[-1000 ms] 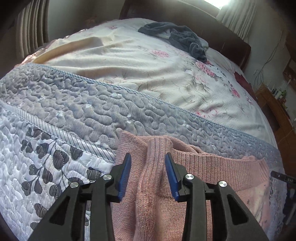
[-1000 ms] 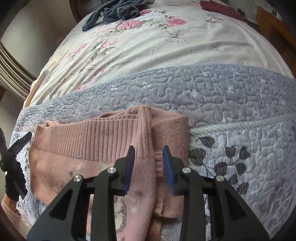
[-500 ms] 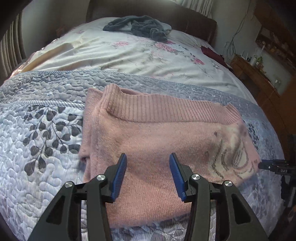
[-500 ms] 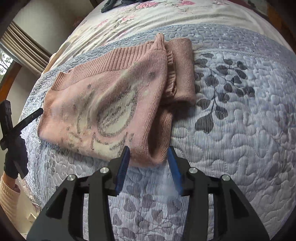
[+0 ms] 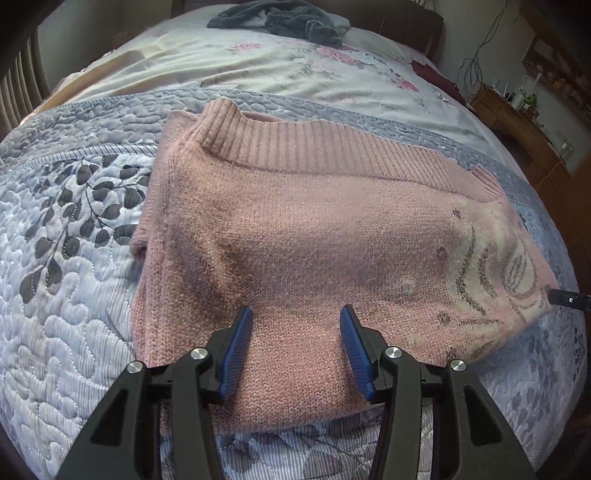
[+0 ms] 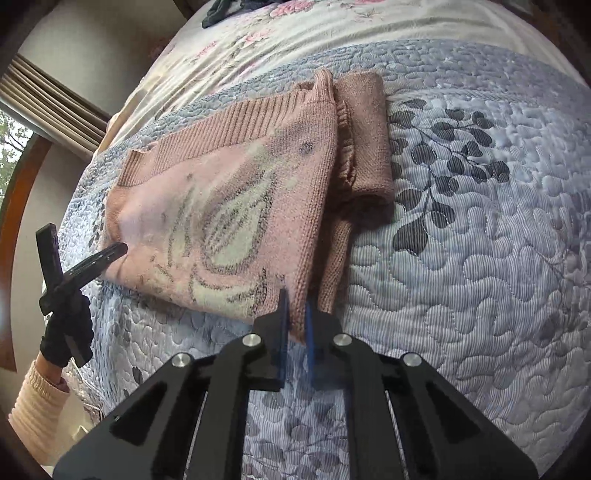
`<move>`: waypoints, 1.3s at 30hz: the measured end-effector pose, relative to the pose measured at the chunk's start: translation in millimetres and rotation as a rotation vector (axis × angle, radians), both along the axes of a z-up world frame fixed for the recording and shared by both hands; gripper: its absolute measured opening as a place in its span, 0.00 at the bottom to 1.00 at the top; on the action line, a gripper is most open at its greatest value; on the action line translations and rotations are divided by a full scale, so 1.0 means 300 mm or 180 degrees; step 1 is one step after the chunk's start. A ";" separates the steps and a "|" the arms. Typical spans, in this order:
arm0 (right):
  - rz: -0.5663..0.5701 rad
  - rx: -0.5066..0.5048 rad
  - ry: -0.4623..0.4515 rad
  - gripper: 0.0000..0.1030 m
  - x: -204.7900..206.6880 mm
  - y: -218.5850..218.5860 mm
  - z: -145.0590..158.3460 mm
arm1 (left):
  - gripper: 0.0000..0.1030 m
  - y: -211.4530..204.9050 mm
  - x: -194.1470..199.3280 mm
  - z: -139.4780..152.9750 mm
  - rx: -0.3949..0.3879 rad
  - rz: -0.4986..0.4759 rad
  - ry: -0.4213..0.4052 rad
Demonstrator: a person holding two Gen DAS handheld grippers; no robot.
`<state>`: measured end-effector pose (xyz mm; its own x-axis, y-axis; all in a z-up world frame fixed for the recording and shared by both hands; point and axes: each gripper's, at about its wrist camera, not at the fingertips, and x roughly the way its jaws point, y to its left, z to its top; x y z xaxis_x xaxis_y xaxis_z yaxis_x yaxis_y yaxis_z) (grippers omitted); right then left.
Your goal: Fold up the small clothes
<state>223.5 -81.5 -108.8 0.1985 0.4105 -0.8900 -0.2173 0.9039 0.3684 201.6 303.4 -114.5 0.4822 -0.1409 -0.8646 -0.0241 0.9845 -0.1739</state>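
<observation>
A pink knit sweater (image 5: 295, 229) lies folded on the blue-grey quilt (image 5: 66, 258), ribbed hem at the far side and a grey-and-cream pattern at its right end. My left gripper (image 5: 297, 347) hovers open over the sweater's near edge, with nothing between its fingers. In the right wrist view the sweater (image 6: 221, 192) shows a folded sleeve (image 6: 364, 136) along its right side. My right gripper (image 6: 295, 323) is shut on the sweater's near right corner, with pink knit pinched between the pads. The left gripper (image 6: 92, 262) also appears there at the sweater's left end, held by a black-gloved hand (image 6: 66, 332).
A dark grey heap of clothes (image 5: 280, 18) lies at the head of the bed on a floral sheet (image 5: 295, 74). Wooden furniture (image 5: 517, 125) stands to the right of the bed. Curtains (image 6: 48, 99) hang at the left. Open quilt (image 6: 480, 258) stretches right of the sweater.
Both grippers drew back from the sweater's far edge to its near edge. The right gripper has shut on the near corner. The left gripper stays open.
</observation>
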 end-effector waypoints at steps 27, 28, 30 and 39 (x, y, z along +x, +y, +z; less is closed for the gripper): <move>-0.0620 0.0579 0.0402 0.53 0.285 -0.155 -0.095 | 0.59 -0.208 0.265 0.077 0.0002 -0.0176 -0.0115; -0.0647 0.0667 0.0450 0.53 0.300 -0.159 -0.111 | 0.59 -0.208 0.280 0.067 0.0010 -0.0164 -0.0092; -0.0675 0.0742 0.0506 0.54 0.323 -0.159 -0.135 | 0.59 -0.200 0.303 0.038 -0.0027 -0.0118 0.0000; -0.0576 0.0965 0.0445 0.55 0.354 -0.120 -0.154 | 0.59 -0.162 0.325 -0.020 -0.0183 -0.0036 0.0111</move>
<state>329.7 -117.5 -155.1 0.1771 0.6287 -0.7572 0.0071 0.7685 0.6398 299.0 254.7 -120.5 0.4499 -0.1960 -0.8713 -0.0200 0.9732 -0.2293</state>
